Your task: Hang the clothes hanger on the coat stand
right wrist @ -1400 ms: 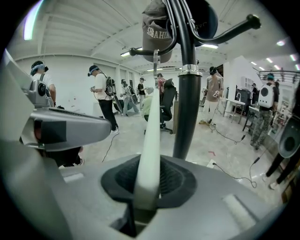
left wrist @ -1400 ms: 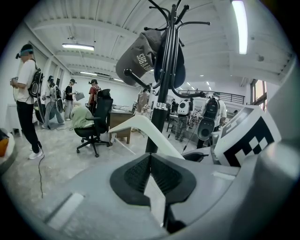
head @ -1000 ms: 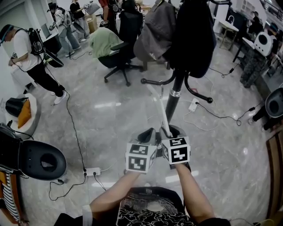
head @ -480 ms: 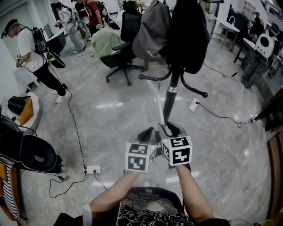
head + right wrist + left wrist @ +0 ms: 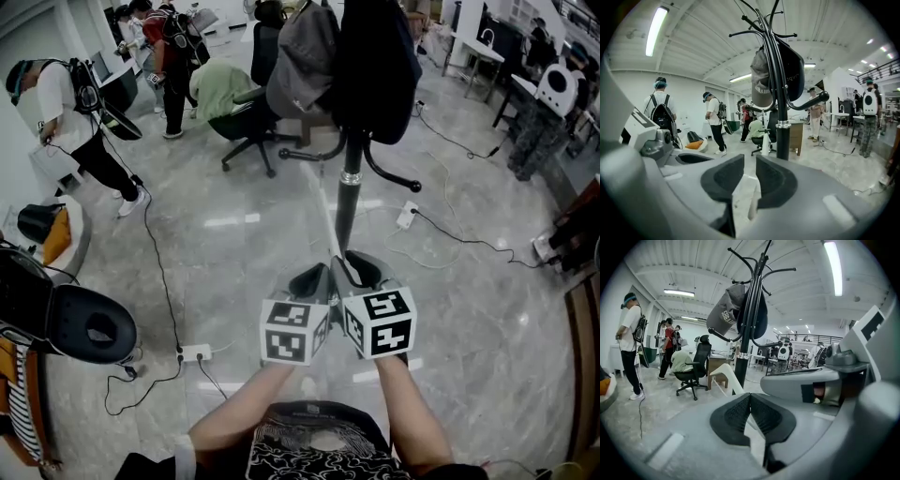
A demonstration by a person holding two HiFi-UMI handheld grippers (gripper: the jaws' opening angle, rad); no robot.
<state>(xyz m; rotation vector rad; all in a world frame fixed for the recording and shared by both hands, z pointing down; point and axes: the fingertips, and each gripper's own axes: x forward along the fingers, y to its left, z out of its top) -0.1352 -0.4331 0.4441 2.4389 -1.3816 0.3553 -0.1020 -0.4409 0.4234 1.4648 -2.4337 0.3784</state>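
The black coat stand (image 5: 349, 202) rises just beyond my two grippers, with a grey cap (image 5: 305, 66) and a dark garment (image 5: 377, 70) on its upper hooks. A white clothes hanger (image 5: 329, 220) reaches from the grippers toward the pole. My left gripper (image 5: 317, 274) is shut on the hanger (image 5: 724, 376), its pads meeting at the tips (image 5: 750, 397). My right gripper (image 5: 361, 264) is close beside it. Its jaws have just been closing, and a gap still shows between them (image 5: 750, 161), with a white part of the hanger (image 5: 746, 197) low in that gap. The pole (image 5: 781, 103) stands straight ahead.
A seated person in green on an office chair (image 5: 234, 103) is behind the stand, and several people stand at the far left. Power strips (image 5: 195, 353) (image 5: 406, 217) and cables lie on the grey floor. A black round device (image 5: 84, 323) sits at the left.
Both grippers have lifted together with the hanger and sit closer to the stand's pole, whose base they now hide. The people in the background have shifted.
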